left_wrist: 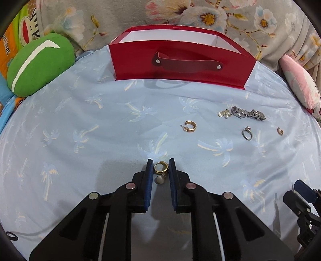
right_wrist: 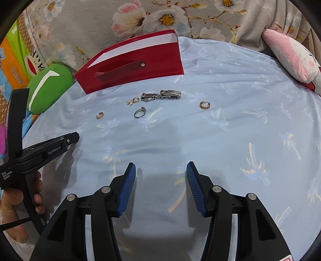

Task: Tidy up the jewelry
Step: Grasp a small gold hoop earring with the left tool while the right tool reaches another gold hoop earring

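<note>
My left gripper (left_wrist: 160,163) is shut on a gold hoop earring with a pearl drop (left_wrist: 160,170), held between its blue pads above the sheet. On the sheet lie a gold hoop earring (left_wrist: 188,126), a pearl earring (left_wrist: 224,114), a silver watch bracelet (left_wrist: 247,114), a silver ring (left_wrist: 246,133) and a small gold hoop (left_wrist: 280,131). A red open box (left_wrist: 180,66) stands at the back. My right gripper (right_wrist: 161,170) is open and empty, well short of the ring (right_wrist: 139,112) and bracelet (right_wrist: 160,95).
A light blue palm-print sheet (left_wrist: 100,140) covers the bed. A green plush cushion (left_wrist: 40,64) lies at the back left and a pink plush (right_wrist: 293,60) at the back right. A floral blanket (left_wrist: 180,12) rises behind the box.
</note>
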`<action>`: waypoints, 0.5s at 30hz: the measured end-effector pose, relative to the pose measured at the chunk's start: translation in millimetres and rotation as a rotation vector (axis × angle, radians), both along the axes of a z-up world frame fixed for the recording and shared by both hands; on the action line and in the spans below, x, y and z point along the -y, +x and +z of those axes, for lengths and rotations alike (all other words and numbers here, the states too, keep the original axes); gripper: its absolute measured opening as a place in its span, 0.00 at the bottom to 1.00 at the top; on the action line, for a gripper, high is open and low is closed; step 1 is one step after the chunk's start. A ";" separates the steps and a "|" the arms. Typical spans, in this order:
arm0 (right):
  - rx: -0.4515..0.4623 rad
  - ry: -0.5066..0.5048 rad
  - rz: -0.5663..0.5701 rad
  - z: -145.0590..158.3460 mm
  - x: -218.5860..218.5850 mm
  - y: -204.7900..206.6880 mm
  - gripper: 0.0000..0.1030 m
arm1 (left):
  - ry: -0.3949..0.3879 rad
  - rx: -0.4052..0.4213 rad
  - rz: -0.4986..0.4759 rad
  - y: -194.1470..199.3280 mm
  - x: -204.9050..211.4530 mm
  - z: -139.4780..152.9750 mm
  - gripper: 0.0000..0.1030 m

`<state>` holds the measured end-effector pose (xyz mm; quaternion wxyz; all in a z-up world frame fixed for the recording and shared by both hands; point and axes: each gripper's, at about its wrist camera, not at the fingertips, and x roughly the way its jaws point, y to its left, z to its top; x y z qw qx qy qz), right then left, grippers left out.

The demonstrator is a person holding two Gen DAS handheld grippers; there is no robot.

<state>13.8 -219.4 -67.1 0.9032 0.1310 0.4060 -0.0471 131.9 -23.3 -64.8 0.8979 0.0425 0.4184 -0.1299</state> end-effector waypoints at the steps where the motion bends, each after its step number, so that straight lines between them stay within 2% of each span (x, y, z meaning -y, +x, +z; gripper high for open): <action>1: -0.001 0.005 -0.004 -0.3 1.4 0.7 0.50 | -0.007 -0.002 -0.005 -0.4 0.2 0.2 0.14; 3: 0.002 0.002 -0.010 0.7 3.8 3.1 0.50 | -0.025 -0.012 -0.014 -0.6 -0.4 0.8 0.14; 7: 0.021 -0.064 -0.043 9.4 14.2 13.3 0.50 | -0.043 -0.003 -0.004 1.4 -5.6 7.2 0.14; 15: 0.047 -0.067 -0.097 18.9 48.0 52.5 0.49 | -0.038 0.021 0.061 22.9 -27.5 11.0 0.14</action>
